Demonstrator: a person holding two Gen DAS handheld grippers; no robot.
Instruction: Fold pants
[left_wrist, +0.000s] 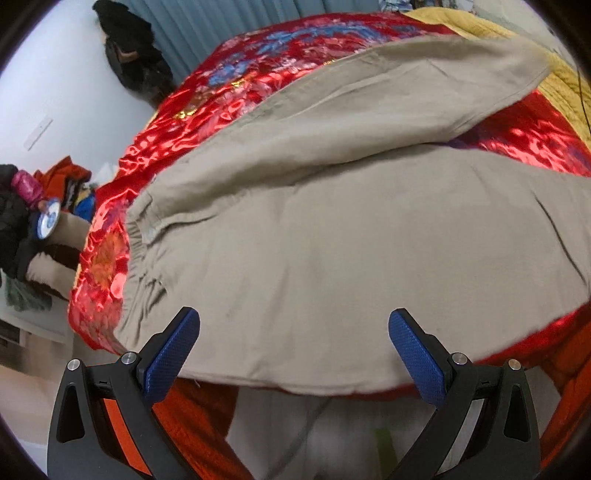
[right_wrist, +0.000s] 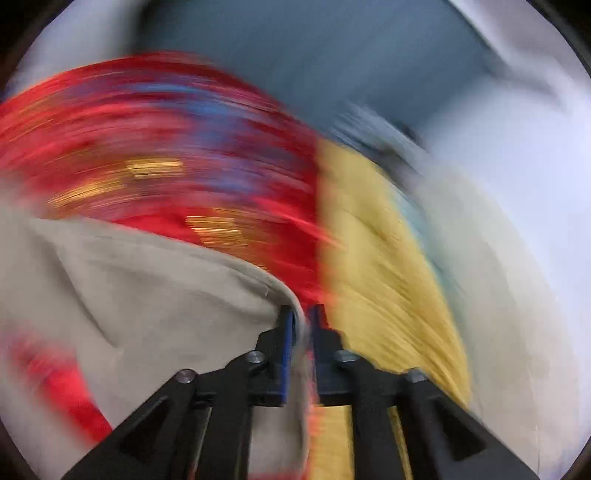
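The jaws of the right gripper are pressed almost together, and they pinch a thin edge of the beige pants between the blue pads. From this pinched place the cloth goes to the left and down in the right wrist view, with some soft creases. This view is strongly blurred, so the exact part of the garment in the jaws cannot be told. The jaws of the left gripper are spread wide and hold nothing; its blue pads stand above the near hem side of the pants. The pants lie spread on the red flowered bedcover, reaching its near edge, with the elastic waistband toward the left edge of the bed. One leg runs to the far right corner, and its end looks raised. A yellow quilt lies along the far right side of the bed. Left of the bed is a pile of clothes.
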